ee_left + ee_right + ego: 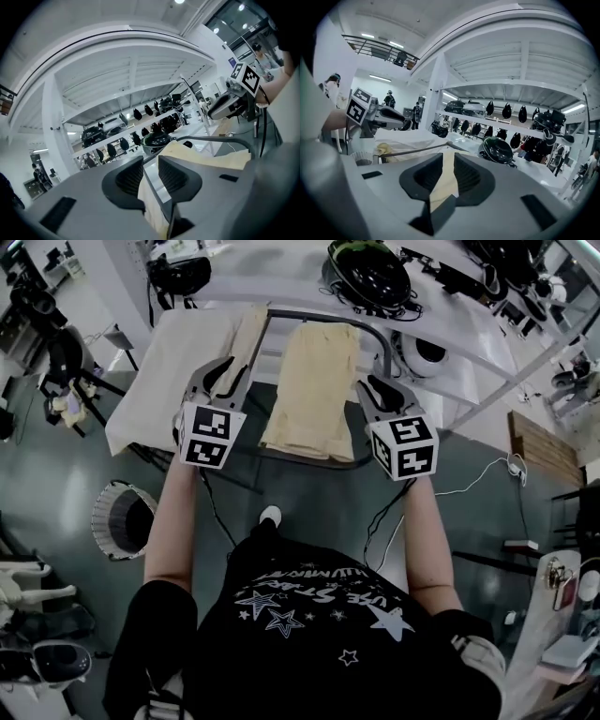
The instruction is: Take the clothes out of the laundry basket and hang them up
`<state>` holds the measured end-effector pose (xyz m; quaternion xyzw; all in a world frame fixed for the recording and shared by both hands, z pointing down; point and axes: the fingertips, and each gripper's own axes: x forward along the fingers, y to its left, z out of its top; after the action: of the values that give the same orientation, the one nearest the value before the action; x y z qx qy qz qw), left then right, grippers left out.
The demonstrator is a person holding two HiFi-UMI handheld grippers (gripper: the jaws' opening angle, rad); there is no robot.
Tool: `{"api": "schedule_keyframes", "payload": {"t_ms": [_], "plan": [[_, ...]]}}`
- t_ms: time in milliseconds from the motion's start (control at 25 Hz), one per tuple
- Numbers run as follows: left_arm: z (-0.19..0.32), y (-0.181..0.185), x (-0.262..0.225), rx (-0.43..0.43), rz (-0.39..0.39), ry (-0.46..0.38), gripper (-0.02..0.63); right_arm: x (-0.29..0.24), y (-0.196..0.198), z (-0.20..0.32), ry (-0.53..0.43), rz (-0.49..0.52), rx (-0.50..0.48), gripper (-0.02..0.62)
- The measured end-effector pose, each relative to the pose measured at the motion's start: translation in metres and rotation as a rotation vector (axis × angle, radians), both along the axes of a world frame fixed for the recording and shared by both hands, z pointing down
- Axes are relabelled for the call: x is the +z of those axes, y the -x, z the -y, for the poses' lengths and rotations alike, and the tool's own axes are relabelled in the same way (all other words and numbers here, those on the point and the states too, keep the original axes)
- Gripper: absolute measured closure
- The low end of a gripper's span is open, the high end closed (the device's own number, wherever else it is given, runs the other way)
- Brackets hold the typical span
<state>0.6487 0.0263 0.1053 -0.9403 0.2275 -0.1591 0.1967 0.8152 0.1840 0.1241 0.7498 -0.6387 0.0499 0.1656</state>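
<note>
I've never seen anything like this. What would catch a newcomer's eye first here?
Most striking are two grey hand-held tools with black-and-white marker cubes mid-picture in the head view: the left tool and right tool each pinch a pale yellow cloth garment draped over a dark metal drying rack. A round white mesh laundry basket stands at lower left.

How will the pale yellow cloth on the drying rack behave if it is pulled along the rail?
Probably floppy: the pale yellow cloth drapes limply over the rail. Likely thin and light: its edge fits the narrow gap of the right claw. It may slide along the smooth rail if tugged.
</note>
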Motion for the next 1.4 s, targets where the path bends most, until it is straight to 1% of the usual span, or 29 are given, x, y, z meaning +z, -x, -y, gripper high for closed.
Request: {"api": "schedule_keyframes", "payload": {"t_ms": [120, 280, 360, 480, 640, 760, 880, 1040, 1200, 1400], "plan": [[-0.027, 0.045, 0.003, -0.068, -0.014, 0.010, 0.504, 0.008, 0.029, -0.022, -0.013, 0.017, -0.036, 0.530], [-0.066, 0.094, 0.011, -0.126, -0.035, 0.028, 0.523, 0.007, 0.061, -0.049, -0.080, 0.017, -0.045, 0.578], [-0.082, 0.124, 0.019, -0.159, -0.034, 0.047, 0.529, 0.010, 0.082, -0.053, -0.096, 0.025, -0.070, 0.584], [-0.094, 0.163, 0.035, -0.204, -0.017, 0.088, 0.534, 0.019, 0.109, -0.052, -0.088, 0.048, -0.093, 0.584], [-0.114, 0.194, 0.051, -0.247, 0.001, 0.118, 0.537, 0.036, 0.131, -0.062, -0.067, 0.084, -0.114, 0.586], [-0.128, 0.212, 0.059, -0.276, -0.010, 0.136, 0.538, 0.045, 0.146, -0.066, -0.066, 0.103, -0.135, 0.586], [-0.139, 0.233, 0.067, -0.303, -0.020, 0.158, 0.538, 0.047, 0.171, -0.065, -0.071, 0.121, -0.179, 0.586], [-0.160, 0.276, 0.082, -0.355, -0.029, 0.193, 0.540, 0.054, 0.220, -0.068, -0.052, 0.123, -0.263, 0.588], [-0.193, 0.337, 0.098, -0.415, -0.017, 0.235, 0.557, 0.063, 0.276, -0.078, -0.010, 0.120, -0.315, 0.588], [-0.244, 0.418, 0.099, -0.473, -0.005, 0.272, 0.575, 0.061, 0.349, -0.106, 0.028, 0.124, -0.374, 0.588]]}}
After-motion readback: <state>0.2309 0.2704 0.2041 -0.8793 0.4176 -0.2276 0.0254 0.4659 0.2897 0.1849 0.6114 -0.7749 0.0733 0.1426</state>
